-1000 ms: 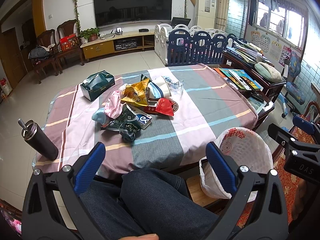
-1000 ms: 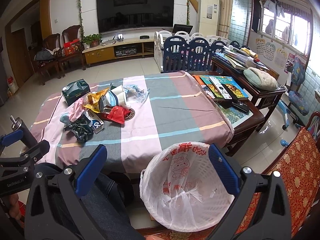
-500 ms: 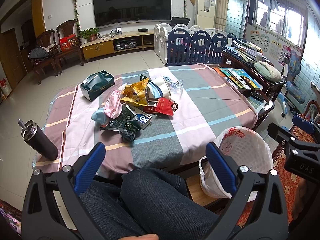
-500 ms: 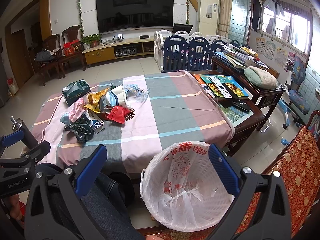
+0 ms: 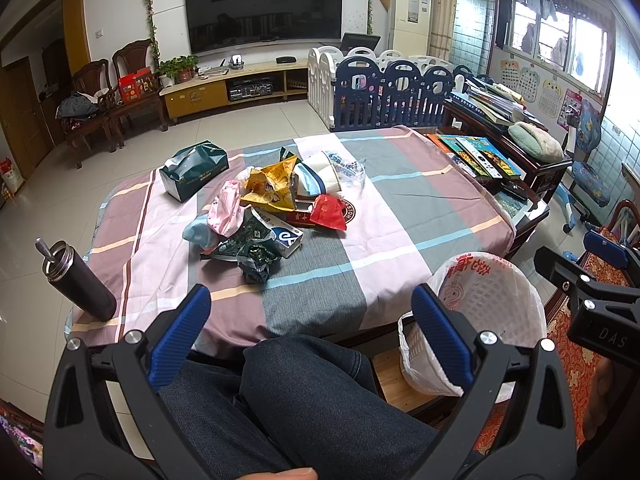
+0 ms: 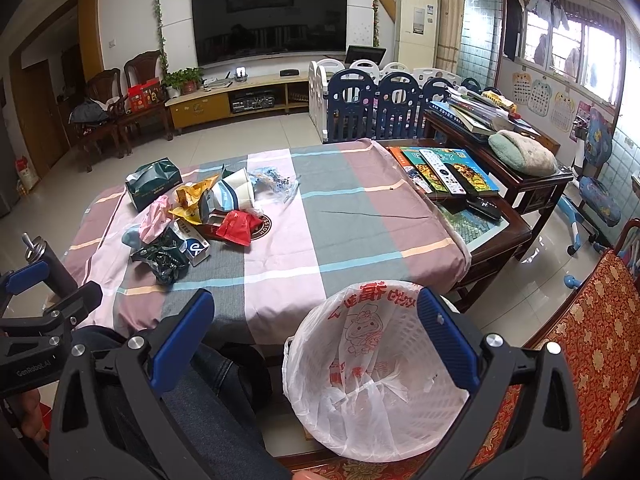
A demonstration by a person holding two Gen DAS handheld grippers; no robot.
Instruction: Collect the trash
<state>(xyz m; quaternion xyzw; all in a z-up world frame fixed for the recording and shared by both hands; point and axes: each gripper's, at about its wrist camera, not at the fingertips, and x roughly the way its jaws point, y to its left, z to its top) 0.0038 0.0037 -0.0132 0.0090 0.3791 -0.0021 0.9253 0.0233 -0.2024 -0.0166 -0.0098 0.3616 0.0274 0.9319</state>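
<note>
A heap of trash (image 5: 264, 208) (image 6: 192, 220) lies left of centre on the plaid-covered table (image 5: 400, 208) (image 6: 352, 216): a yellow snack bag (image 5: 272, 186), a red wrapper (image 5: 329, 212), a pink bag (image 5: 226, 208), a crumpled dark green wrapper (image 5: 256, 260) and a paper cup (image 5: 320, 178). A white bin lined with a printed plastic bag (image 5: 480, 312) (image 6: 372, 360) stands at the table's near right corner. My left gripper (image 5: 312, 332) is open over the person's knee, short of the table. My right gripper (image 6: 316, 336) is open above the bin.
A dark flask (image 5: 76, 280) stands at the table's near left corner. A green tissue box (image 5: 194, 170) sits behind the heap. Books and remotes (image 6: 448, 172) cover a wooden side table on the right. A red patterned seat (image 6: 580, 340) is at the right.
</note>
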